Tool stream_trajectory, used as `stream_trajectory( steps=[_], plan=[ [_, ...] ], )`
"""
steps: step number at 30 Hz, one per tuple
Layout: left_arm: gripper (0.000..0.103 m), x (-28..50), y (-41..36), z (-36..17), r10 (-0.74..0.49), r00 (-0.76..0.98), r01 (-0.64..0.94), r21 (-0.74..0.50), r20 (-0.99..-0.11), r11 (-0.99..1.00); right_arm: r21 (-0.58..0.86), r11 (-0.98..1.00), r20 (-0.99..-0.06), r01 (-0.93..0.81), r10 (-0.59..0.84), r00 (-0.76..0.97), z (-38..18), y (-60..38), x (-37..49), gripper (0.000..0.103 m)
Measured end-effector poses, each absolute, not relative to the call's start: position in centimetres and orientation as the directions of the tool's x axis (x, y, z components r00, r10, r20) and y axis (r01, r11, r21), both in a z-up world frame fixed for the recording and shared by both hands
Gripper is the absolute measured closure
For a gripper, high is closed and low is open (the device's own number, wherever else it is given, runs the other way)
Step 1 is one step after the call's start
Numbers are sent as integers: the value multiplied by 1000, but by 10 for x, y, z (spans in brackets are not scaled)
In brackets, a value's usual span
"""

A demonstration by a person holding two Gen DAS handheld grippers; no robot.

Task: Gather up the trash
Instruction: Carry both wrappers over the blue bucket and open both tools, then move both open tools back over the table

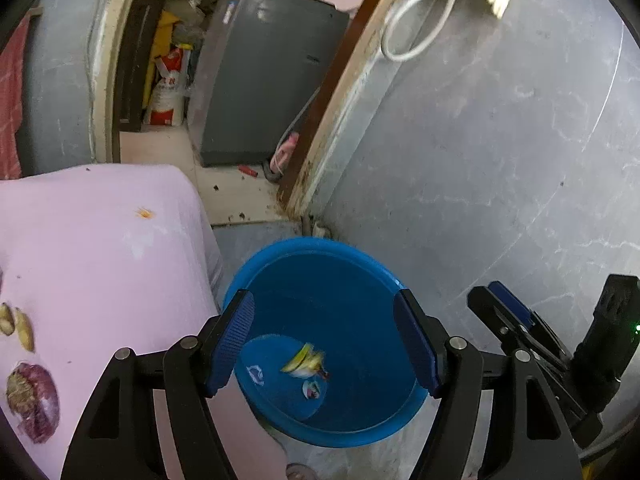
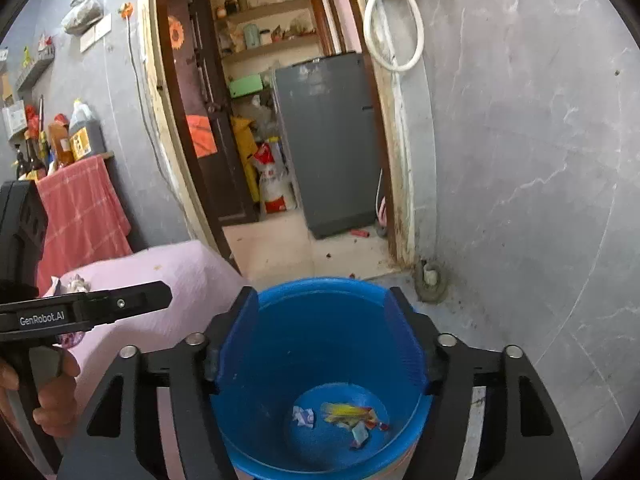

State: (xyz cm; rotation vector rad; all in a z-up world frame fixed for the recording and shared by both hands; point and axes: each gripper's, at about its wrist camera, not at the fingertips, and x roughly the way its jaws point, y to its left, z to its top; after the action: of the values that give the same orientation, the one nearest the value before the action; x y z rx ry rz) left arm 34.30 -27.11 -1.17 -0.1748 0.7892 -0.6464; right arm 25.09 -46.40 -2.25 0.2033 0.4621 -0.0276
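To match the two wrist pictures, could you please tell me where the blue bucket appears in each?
Left wrist view: blue bucket lower centre, behind the open jaws.
Right wrist view: blue bucket bottom centre, framed by the open jaws.
Shared landmark: grey fridge beyond the doorway.

bucket [image 2: 320,344] mouth – open above | left – pink-covered table [image 2: 192,280] | right – wall [image 2: 520,200]
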Motion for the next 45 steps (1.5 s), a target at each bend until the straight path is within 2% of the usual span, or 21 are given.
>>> stream_trajectory(
  steps=[2,5,7,8,10,13,20,27,38,45],
  plan=[
    [28,338,-263,-3,-596,554,469,-373,-582,801,180,981,-412,75,6,911,-13,-462,244,26],
    [27,325,-251,15,-574,618,463,-341,-537,818,158,985,-356,73,-12,935,6,-454,235,20],
    [16,316,-241,26,-557,654,455,-322,-512,830,142,988,-312,60,-13,950,20,-446,225,14],
    [14,311,-234,32,-545,678,446,-313,-494,838,136,989,-294,54,-11,956,26,-442,222,11],
    [14,300,-220,44,-525,723,432,-300,-449,851,125,991,-260,45,-11,965,37,-434,215,0],
    [2,284,-198,59,-486,773,404,-273,-408,873,116,993,-205,19,5,979,54,-418,205,0],
    [2,240,-141,80,-379,870,324,-214,-314,921,126,990,-113,-55,70,991,77,-374,186,0],
    [2,207,-95,80,-281,913,240,-170,-294,956,146,982,-73,-117,128,989,82,-332,174,0],
    [2,164,-14,59,-177,928,119,-187,-328,975,149,971,-108,-188,205,973,69,-276,164,0],
    [2,151,17,38,-122,925,57,-187,-361,981,144,965,-185,-219,244,952,43,-251,161,0]
  ],
)
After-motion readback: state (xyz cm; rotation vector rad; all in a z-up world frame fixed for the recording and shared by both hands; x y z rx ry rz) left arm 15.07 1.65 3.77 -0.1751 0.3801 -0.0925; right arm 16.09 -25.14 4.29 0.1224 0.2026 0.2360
